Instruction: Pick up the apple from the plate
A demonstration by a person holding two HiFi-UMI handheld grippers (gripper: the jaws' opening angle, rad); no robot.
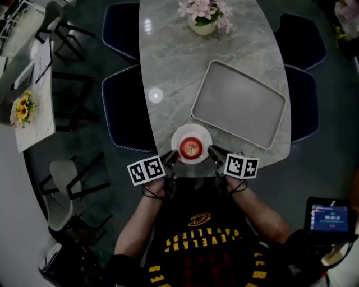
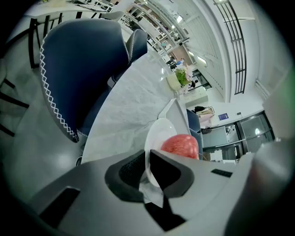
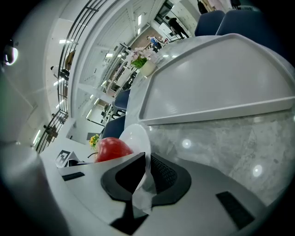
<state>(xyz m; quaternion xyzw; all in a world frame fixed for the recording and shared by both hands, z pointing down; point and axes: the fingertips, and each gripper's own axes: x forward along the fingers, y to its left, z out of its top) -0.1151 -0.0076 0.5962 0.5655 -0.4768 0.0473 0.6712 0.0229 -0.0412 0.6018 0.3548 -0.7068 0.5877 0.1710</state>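
A red apple (image 1: 191, 148) lies on a small white plate (image 1: 178, 134) at the near edge of the grey marble table (image 1: 168, 61). My left gripper (image 1: 170, 161) is shut on the plate's left rim, and my right gripper (image 1: 212, 153) is shut on its right rim. The left gripper view has the thin plate (image 2: 159, 131) edge running between the dark pads (image 2: 131, 173) of the left gripper (image 2: 148, 160), with the apple (image 2: 180, 144) just beyond. In the right gripper view the plate (image 3: 136, 136) rim is pinched in the right gripper (image 3: 147, 162), beside the apple (image 3: 110, 148).
A large grey tray (image 1: 238, 103) lies just behind the plate to the right. A pot of pink flowers (image 1: 203, 17) stands at the table's far end. Dark blue chairs (image 1: 126, 109) flank the table. A screen device (image 1: 330, 216) sits at lower right.
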